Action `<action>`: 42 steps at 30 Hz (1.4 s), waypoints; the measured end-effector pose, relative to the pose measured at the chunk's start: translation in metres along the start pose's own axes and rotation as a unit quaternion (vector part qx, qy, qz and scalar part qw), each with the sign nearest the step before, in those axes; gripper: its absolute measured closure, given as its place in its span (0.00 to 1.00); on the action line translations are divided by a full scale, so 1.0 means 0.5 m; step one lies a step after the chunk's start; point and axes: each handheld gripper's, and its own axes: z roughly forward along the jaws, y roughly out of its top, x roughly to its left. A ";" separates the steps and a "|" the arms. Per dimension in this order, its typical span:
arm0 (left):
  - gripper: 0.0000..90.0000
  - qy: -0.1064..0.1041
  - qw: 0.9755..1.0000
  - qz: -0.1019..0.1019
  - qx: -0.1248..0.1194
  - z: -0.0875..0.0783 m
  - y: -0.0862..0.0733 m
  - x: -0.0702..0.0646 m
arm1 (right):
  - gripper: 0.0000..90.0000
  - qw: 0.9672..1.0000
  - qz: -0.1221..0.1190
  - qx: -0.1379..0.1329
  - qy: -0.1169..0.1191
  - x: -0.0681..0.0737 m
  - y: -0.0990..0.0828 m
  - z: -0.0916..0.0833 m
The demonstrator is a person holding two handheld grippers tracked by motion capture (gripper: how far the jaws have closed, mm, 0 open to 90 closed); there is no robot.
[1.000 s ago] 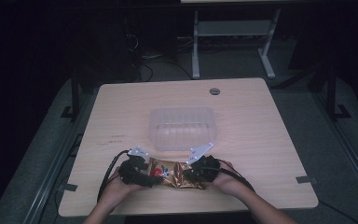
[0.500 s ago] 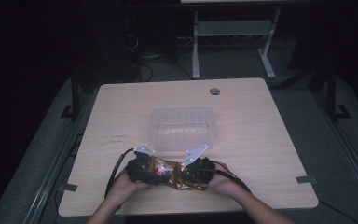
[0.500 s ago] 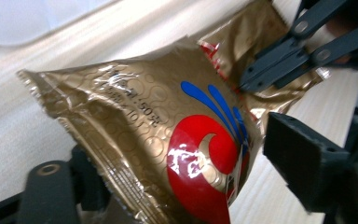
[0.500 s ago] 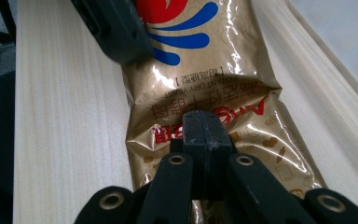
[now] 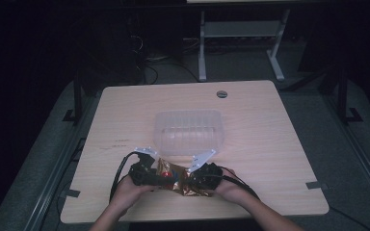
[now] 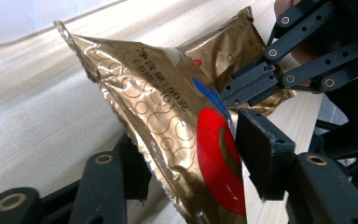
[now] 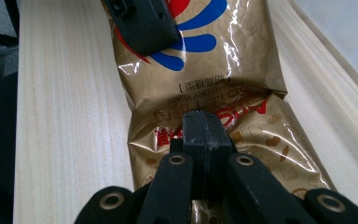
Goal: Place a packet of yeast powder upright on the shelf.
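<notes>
High view: at the bench [image 5: 270, 125] 6 o'clock edge, the gold packet [image 5: 176, 177] is pinched by the right tongs [image 5: 192, 179]; the left tongs [image 5: 160, 176], just closing, straddle its other end.

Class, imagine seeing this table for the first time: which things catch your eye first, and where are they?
A shiny gold foil packet with red and blue print lies at the table's near edge, between the left claw, whose jaws have just been closing around it, and the right claw, clamped on it. Behind it stands a clear plastic tub.
</notes>
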 end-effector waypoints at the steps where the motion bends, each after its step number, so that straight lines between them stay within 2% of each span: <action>1: 0.55 0.000 1.000 0.000 0.000 0.000 0.000 0.000 | 1.00 1.000 0.000 0.000 0.000 0.000 0.000 0.000; 2: 0.56 -0.005 1.000 -0.009 0.000 0.001 0.000 0.001 | 1.00 1.000 0.000 -0.001 0.000 0.001 0.000 0.000; 5: 0.59 -0.009 1.000 -0.017 0.000 0.001 0.000 0.004 | 1.00 1.000 0.005 0.000 0.000 0.002 0.000 0.000; 13: 0.79 -0.024 0.999 -0.035 0.010 -0.001 0.005 0.009 | 1.00 1.000 0.004 -0.004 0.002 0.002 -0.001 -0.002; 14: 0.80 -0.027 0.999 -0.033 0.010 -0.003 0.006 0.009 | 1.00 1.000 -0.003 -0.005 0.003 -0.002 -0.002 -0.003; 15: 0.82 -0.029 0.999 -0.032 0.007 -0.005 0.006 0.008 | 1.00 1.000 0.008 -0.006 0.005 0.001 0.000 -0.006; 18: 0.87 -0.033 0.999 -0.029 0.001 -0.014 0.009 0.005 | 1.00 1.000 -0.003 -0.012 0.006 -0.003 0.002 -0.016; 21: 0.89 -0.032 0.999 -0.021 -0.002 -0.035 0.016 0.000 | 1.00 1.000 0.011 -0.028 0.003 -0.004 0.008 -0.041; 23: 0.89 -0.032 0.999 -0.019 -0.003 -0.041 0.018 0.000 | 1.00 0.999 0.008 -0.033 -0.002 -0.010 0.008 -0.053; 24: 0.89 -0.032 0.999 -0.020 -0.005 -0.049 0.019 -0.001 | 1.00 0.999 0.016 -0.035 -0.003 -0.010 0.008 -0.056; 32: 0.91 -0.034 0.999 -0.013 -0.017 -0.082 0.028 -0.006 | 1.00 0.998 0.043 -0.032 -0.016 -0.033 -0.009 -0.076; 34: 0.91 -0.032 0.999 -0.014 -0.021 -0.092 0.031 -0.008 | 1.00 0.998 0.045 -0.029 -0.018 -0.036 -0.011 -0.076; 37: 0.92 -0.015 0.999 -0.009 -0.030 -0.112 0.037 -0.011 | 1.00 0.998 0.049 -0.015 -0.025 -0.044 -0.021 -0.071; 40: 0.92 -0.009 0.999 -0.002 -0.031 -0.126 0.043 -0.014 | 1.00 0.998 0.055 -0.019 -0.024 -0.044 -0.022 -0.075; 42: 0.92 -0.004 1.000 0.002 -0.031 -0.129 0.046 -0.016 | 1.00 0.998 0.051 -0.020 -0.025 -0.045 -0.023 -0.081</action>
